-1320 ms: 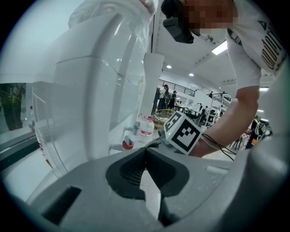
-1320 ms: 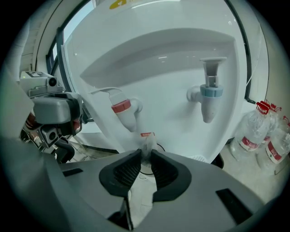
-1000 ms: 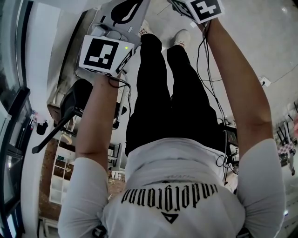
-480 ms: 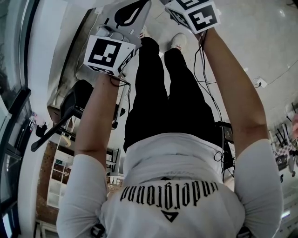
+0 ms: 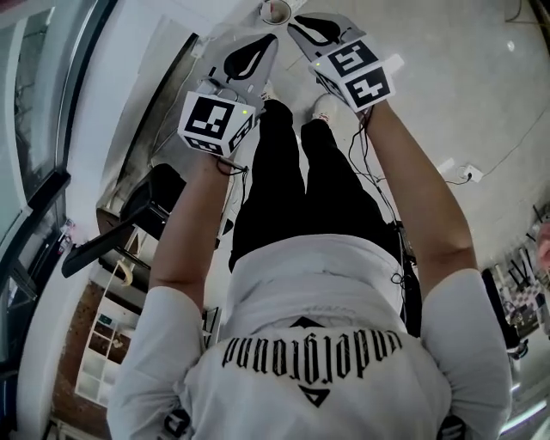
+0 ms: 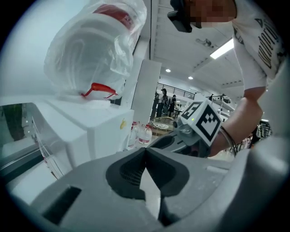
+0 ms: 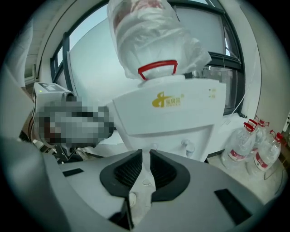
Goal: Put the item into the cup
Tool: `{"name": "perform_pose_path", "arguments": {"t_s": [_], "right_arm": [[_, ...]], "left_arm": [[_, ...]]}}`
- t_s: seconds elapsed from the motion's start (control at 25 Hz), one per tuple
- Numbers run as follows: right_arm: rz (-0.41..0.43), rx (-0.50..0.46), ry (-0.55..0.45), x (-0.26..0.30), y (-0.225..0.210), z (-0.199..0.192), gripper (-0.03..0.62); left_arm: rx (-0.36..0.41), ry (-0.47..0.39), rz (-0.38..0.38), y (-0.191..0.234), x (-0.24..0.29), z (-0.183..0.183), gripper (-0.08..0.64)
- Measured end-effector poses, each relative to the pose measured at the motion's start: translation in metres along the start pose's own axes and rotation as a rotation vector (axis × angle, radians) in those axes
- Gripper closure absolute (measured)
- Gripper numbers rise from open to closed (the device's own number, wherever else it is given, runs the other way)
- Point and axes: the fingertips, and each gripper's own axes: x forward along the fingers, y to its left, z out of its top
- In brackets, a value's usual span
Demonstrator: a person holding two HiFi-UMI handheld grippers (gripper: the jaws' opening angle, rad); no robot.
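No cup or item shows clearly. In the head view my left gripper (image 5: 273, 36) and right gripper (image 5: 293, 24) are held out side by side above the person's legs, tips close together. Both are shut with nothing between the jaws. The left gripper view has its jaw tips (image 6: 145, 148) meeting; the right gripper view leaves only a thin slit at its tips (image 7: 146, 152). A small round rimmed object (image 5: 275, 10) sits just beyond the tips at the top edge; I cannot tell what it is.
A white water dispenser (image 7: 167, 122) stands straight ahead, its bottle (image 7: 149, 36) wrapped in clear plastic. Several water bottles (image 7: 253, 145) stand on the floor to its right. A dark chair (image 5: 146, 202) is at the person's left. Cables (image 5: 378, 163) hang from the right arm.
Both grippers have come further into the head view and drawn closer together. The round object at the top edge has come into sight. The jaws stay shut.
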Motion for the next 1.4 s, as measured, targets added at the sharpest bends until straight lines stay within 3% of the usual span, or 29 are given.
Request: {"name": "perform_pose_path", "arguments": {"t_s": [0.32, 0.48, 0.72, 1.4], "right_arm": [[-0.012, -0.029, -0.076, -0.06, 0.032, 0.057, 0.565], [0.028, -0.075, -0.1, -0.09, 0.065, 0.08, 0.575], [0.076, -0.169, -0.135, -0.147, 0.098, 0.108, 0.577], [0.089, -0.254, -0.302, -0.287, 0.133, 0.17, 0.577]], "left_arm": [[-0.029, -0.032, 0.041, -0.019, -0.025, 0.048, 0.545], [-0.051, -0.043, 0.058, -0.038, -0.043, 0.069, 0.545], [-0.002, -0.064, 0.075, -0.061, -0.076, 0.112, 0.545], [0.084, -0.186, 0.143, -0.129, -0.16, 0.215, 0.545]]}}
